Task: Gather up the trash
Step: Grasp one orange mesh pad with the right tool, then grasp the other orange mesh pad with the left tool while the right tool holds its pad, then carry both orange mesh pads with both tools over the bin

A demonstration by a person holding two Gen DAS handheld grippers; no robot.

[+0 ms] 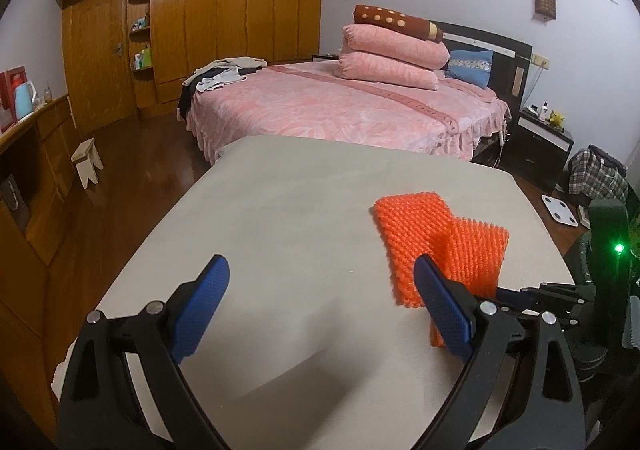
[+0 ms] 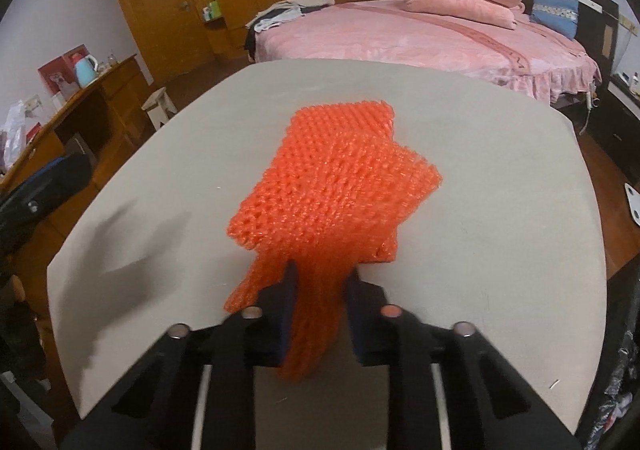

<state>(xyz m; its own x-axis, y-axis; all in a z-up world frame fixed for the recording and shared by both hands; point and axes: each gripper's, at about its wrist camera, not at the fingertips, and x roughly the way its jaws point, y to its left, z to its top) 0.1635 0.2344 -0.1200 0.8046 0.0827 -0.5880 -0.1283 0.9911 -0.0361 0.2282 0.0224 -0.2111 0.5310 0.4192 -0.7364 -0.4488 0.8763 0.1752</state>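
Note:
An orange foam net sleeve (image 2: 336,178) lies folded on the grey table (image 2: 500,210). My right gripper (image 2: 322,274) is shut on the near end of the net, which is pinched between the blue pads and lifted a little. In the left wrist view the same orange net (image 1: 424,234) sits at the right of the table (image 1: 280,218), with the right gripper's black linkage behind it. My left gripper (image 1: 320,270) is open and empty above the table, its right finger (image 1: 440,302) just in front of the net.
A bed (image 1: 340,106) with a pink cover and stacked pillows stands beyond the table. A wooden wardrobe (image 1: 224,10) lines the far wall. A small white stool (image 1: 87,162) and a wooden side cabinet (image 1: 28,170) are at the left. A bathroom scale (image 1: 560,210) lies on the floor at the right.

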